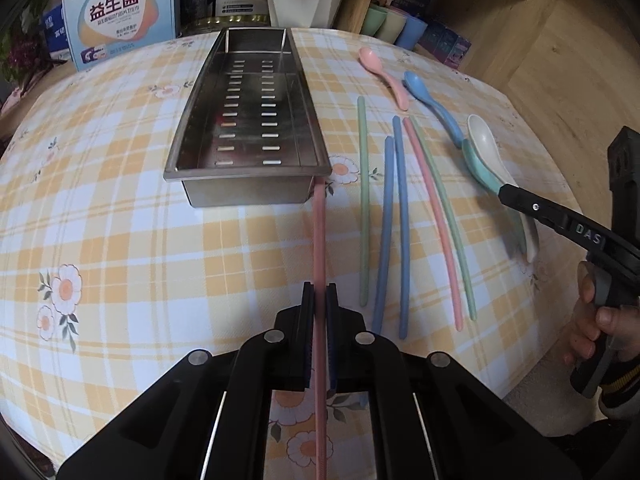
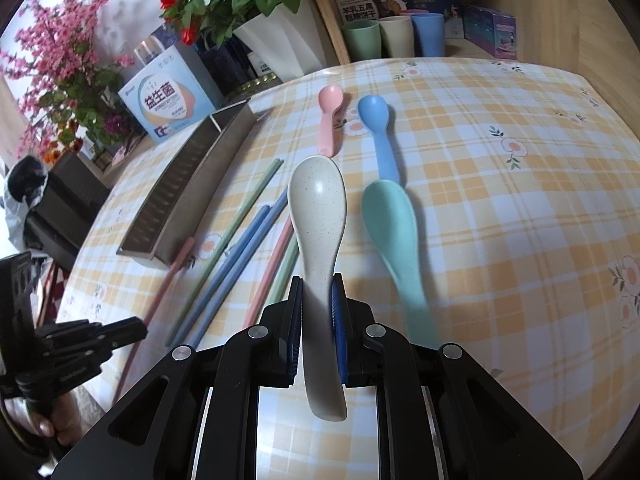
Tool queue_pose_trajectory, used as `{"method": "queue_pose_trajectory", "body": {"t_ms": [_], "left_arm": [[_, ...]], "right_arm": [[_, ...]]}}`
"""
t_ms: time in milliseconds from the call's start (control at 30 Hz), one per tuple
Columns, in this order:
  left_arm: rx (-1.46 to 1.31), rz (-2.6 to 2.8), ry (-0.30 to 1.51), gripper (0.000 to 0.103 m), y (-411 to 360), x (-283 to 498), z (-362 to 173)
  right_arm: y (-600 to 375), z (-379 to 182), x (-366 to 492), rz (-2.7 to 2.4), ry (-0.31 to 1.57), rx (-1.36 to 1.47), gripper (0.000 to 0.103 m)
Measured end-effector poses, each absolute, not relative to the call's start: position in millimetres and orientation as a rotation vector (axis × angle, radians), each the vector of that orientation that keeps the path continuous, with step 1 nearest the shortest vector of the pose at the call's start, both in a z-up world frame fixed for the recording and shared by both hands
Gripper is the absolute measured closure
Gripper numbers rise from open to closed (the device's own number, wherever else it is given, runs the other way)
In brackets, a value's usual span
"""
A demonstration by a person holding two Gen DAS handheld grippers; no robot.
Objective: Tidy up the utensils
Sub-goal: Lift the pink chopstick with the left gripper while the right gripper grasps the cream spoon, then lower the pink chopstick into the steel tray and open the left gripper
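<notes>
A slim pink chopstick (image 1: 319, 240) is clamped in the left claw (image 1: 319, 300), running toward twelve o'clock to the slotted steel tray (image 1: 192, 120). The right claw (image 2: 317, 300) pinches the speckled cream spoon (image 2: 318, 216) by its handle; the smooth teal spoon (image 2: 390, 220) lies at three o'clock on the checked surface (image 2: 500, 220).

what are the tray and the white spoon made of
Tray: looks like stainless steel, brushed grey with soft reflections and punched slots in its floor. White spoon: probably matte wheat-straw plastic, judging by the fine dark speckles and lack of gloss; glazed ceramic seems unlikely.
</notes>
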State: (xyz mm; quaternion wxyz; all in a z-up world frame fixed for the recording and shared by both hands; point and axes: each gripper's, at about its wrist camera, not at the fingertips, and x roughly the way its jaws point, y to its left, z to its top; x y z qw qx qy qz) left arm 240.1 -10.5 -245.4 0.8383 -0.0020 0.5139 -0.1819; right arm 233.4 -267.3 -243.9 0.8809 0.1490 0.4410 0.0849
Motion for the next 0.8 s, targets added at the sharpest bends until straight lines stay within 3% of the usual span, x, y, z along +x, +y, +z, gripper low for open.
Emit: {"method": "queue_pose_trajectory", "body": {"t_ms": [400,600,800], "left_arm": [[-0.018,-0.513,1.063,0.098,-23.8,249.7,-197.8],[-0.081,-0.388,1.015,0.098,-9.6,330.3,-170.5],[-0.115,-0.256,1.081,0.098,-5.9,419.7,-198.8]], "right_arm": [[-284.4,-247.0,235.1,0.161,0.91,0.383,0.089],[-292.3,-243.3,237.6,0.155,0.9,0.404,0.089],[-304.1,-241.8,237.5,0.124,0.904,0.419,0.089]]}}
